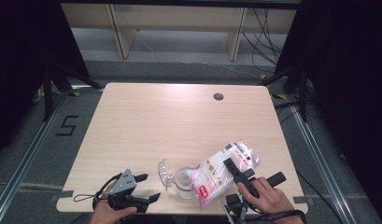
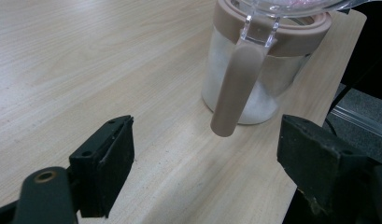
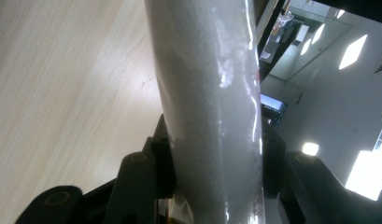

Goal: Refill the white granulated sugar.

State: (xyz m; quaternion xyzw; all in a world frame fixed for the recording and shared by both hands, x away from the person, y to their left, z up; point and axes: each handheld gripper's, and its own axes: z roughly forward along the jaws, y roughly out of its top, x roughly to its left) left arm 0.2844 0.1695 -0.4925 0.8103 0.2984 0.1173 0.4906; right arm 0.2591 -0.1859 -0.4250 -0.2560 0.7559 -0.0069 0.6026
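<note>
- The left gripper (image 1: 149,187) sits near the table's (image 1: 179,116) near edge, held in the person's left hand (image 1: 109,212), its jaws spread wide with bare wood between them.
- Seen in the left gripper view, a clear jar (image 2: 254,65) with white granules in its bottom stands just ahead of those open jaws, apart from both; its brownish collar (image 2: 291,35) carries a hanging latch tab (image 2: 237,88) that faces the gripper.
- In the high view the jar's clear lid (image 1: 166,173) is swung open toward the left gripper's side.
- The right hand (image 1: 268,198) comes in from the near edge and holds the right gripper (image 1: 239,171), which is clamped on a plastic bag (image 1: 226,170) of white granules.
- The bag lies tilted, its lower end at the jar's mouth and its upper end rising away beyond the right gripper; red print marks it.
- In the right gripper view the bag (image 3: 212,107) stands squeezed between both jaws, blocking most of what lies ahead.
- Farther off, a small round grommet hole (image 1: 218,96) sits near the table's far edge, with pale furniture legs (image 1: 123,32) beyond on the floor.
</note>
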